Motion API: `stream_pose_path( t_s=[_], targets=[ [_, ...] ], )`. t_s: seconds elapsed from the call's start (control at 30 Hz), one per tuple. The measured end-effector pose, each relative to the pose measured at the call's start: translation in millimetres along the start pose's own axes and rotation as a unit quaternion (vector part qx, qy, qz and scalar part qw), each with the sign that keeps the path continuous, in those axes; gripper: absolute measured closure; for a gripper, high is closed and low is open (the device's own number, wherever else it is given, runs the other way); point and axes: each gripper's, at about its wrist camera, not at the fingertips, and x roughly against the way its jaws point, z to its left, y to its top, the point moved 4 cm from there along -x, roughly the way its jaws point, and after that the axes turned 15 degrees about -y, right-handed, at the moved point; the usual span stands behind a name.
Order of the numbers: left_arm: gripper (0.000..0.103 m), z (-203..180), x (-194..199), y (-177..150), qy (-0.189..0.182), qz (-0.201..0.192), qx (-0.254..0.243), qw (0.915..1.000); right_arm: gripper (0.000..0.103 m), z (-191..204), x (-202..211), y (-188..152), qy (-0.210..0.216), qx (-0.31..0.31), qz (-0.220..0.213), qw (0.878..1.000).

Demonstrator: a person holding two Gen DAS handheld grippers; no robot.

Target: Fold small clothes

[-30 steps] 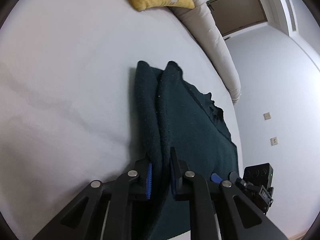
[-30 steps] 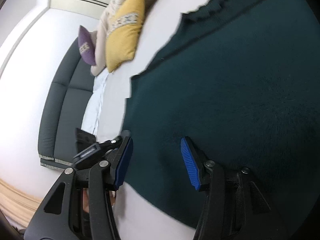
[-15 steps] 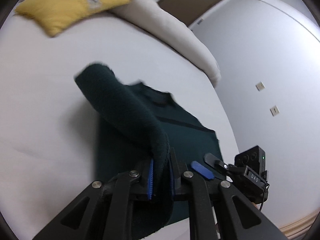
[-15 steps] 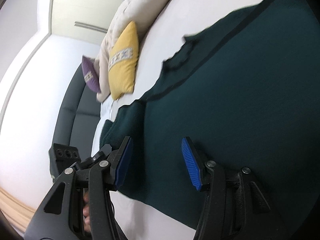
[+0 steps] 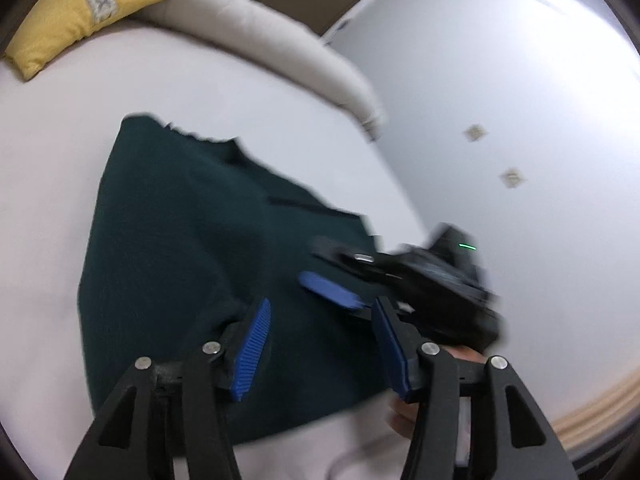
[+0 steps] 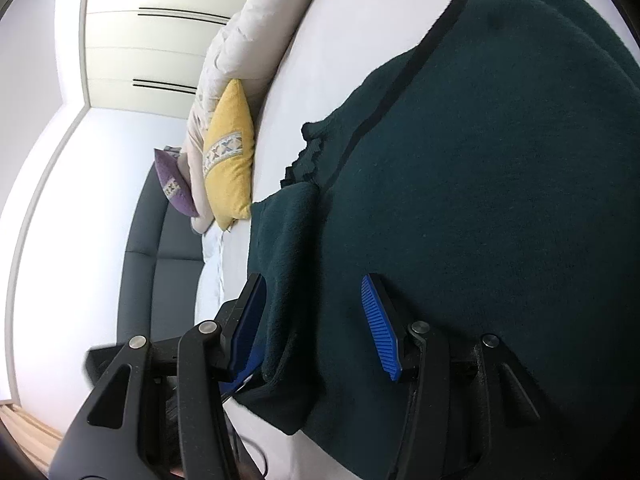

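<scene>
A dark green knitted garment (image 5: pixel 188 248) lies flat on the white bed, its left side folded over its middle. It fills most of the right wrist view (image 6: pixel 460 208), where the folded flap shows at the lower left. My left gripper (image 5: pixel 320 344) is open and empty just above the garment's near edge. My right gripper (image 6: pixel 312 320) is open and empty, low over the cloth, with the flap's edge between its fingers. It also shows in the left wrist view (image 5: pixel 340 276), blurred, at the garment's right side.
A yellow cushion (image 5: pixel 76 16) and a long cream bolster (image 5: pixel 280 44) lie at the head of the white bed (image 5: pixel 240 112). A purple cushion (image 6: pixel 176 184) and a dark grey sofa (image 6: pixel 160 272) stand beyond. A white wall (image 5: pixel 500 120) is at the right.
My left gripper carried the gripped side of the garment over its middle, laid it down and opened. My right gripper stayed open and came closer to the left one.
</scene>
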Motion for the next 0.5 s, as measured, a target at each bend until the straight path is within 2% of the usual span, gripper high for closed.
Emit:
stream_pose_path(
  t_s=[0.07, 0.13, 0.17, 0.23, 0.37, 0.5],
  targets=[
    [0.047, -1, 25, 1, 0.011, -0.031, -0.012, 0.9994, 0.053, 11, -4, -5, -0.011, 0.014, 0.014, 1.000],
    [0.047, 15, 50, 3, 0.038, -0.064, -0.008, 0.9972, 0.053, 21, -12, -8, -0.030, 0.027, 0.033, 0.999],
    [0.047, 26, 55, 3, 0.051, -0.067, 0.002, 0.9965, 0.053, 25, -18, -10, -0.035, 0.027, 0.044, 0.998],
    [0.056, 48, 58, -1, 0.053, -0.059, 0.035, 0.9963, 0.053, 32, -31, -13, -0.043, 0.026, 0.071, 0.996],
    [0.059, 60, 49, -19, 0.055, -0.041, 0.033, 0.9971, 0.053, 46, -48, -16, -0.068, 0.041, 0.096, 0.992],
    [0.063, 68, 40, -33, 0.055, -0.025, 0.038, 0.9975, 0.052, 56, -54, -13, -0.071, 0.037, 0.105, 0.991]
  ],
)
